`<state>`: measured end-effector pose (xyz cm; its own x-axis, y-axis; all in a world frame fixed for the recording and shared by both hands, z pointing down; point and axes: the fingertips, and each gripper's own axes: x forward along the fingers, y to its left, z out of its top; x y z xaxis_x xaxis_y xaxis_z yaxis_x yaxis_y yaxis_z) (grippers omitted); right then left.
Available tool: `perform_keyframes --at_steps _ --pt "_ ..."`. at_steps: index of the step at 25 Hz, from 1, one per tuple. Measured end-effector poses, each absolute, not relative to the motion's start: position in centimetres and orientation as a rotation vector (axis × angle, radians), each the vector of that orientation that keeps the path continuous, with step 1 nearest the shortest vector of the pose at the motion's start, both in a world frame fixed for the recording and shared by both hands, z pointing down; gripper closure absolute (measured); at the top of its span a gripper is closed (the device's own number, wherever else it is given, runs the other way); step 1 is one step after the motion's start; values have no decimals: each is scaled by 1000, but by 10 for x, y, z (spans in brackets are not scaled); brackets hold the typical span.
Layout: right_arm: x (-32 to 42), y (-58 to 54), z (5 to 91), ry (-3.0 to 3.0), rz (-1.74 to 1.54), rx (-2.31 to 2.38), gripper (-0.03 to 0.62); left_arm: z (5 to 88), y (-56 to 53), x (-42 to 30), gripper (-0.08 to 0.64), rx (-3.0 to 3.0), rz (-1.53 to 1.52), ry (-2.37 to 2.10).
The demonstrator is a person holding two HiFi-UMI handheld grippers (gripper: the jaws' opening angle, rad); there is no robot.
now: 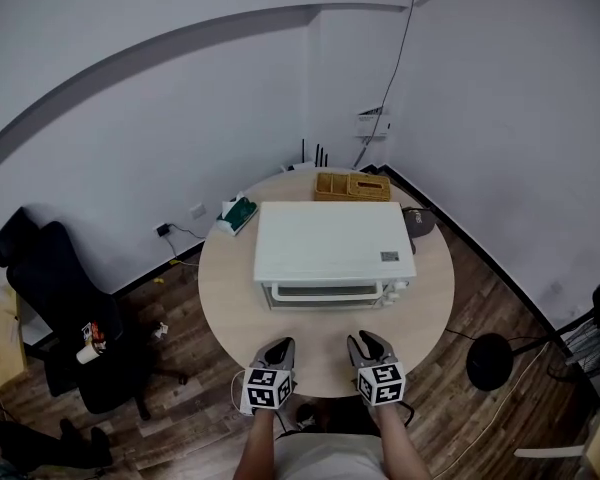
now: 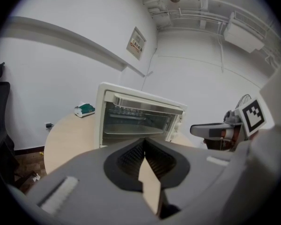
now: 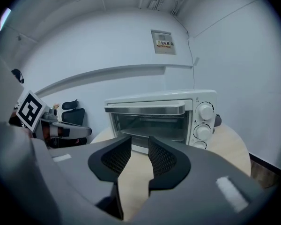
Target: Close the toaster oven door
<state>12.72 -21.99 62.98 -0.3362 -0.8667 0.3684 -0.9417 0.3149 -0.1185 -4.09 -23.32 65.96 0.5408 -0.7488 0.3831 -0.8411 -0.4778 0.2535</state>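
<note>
A white toaster oven [image 1: 330, 243] stands in the middle of the round table [image 1: 228, 308]. Its glass door [image 1: 325, 291] faces me and stands upright against the oven front, handle at the top. The right gripper view shows the door [image 3: 147, 121] beside the knobs [image 3: 205, 111]. Both grippers hover over the table's near edge, apart from the oven. My left gripper [image 1: 280, 350] [image 2: 144, 146] is shut, its jaws touching with nothing between them. My right gripper [image 1: 370, 346] [image 3: 139, 142] is open, a narrow gap between its jaws, holding nothing.
A wicker basket [image 1: 352, 186] sits behind the oven, a green and white box [image 1: 237, 213] at its back left, a dark object [image 1: 420, 220] at its right. A black office chair [image 1: 50, 268] stands left of the table, a black round base [image 1: 490, 361] on the floor right.
</note>
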Motion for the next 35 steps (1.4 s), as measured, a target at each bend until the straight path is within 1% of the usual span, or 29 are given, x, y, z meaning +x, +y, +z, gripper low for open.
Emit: perform_keyframes --at_steps 4,5,7,35 --pt "127 -217 633 -2355 506 1673 489 656 -234 -43 502 2374 295 -1292" --pt "127 -216 634 -2358 525 1682 505 653 -235 -44 502 2371 284 -1294" --pt "125 -215 634 -2372 554 1687 592 648 -234 -44 502 2376 264 -1294" --pt "100 -214 631 -2421 509 1596 594 634 -233 -46 502 2414 237 -1265"
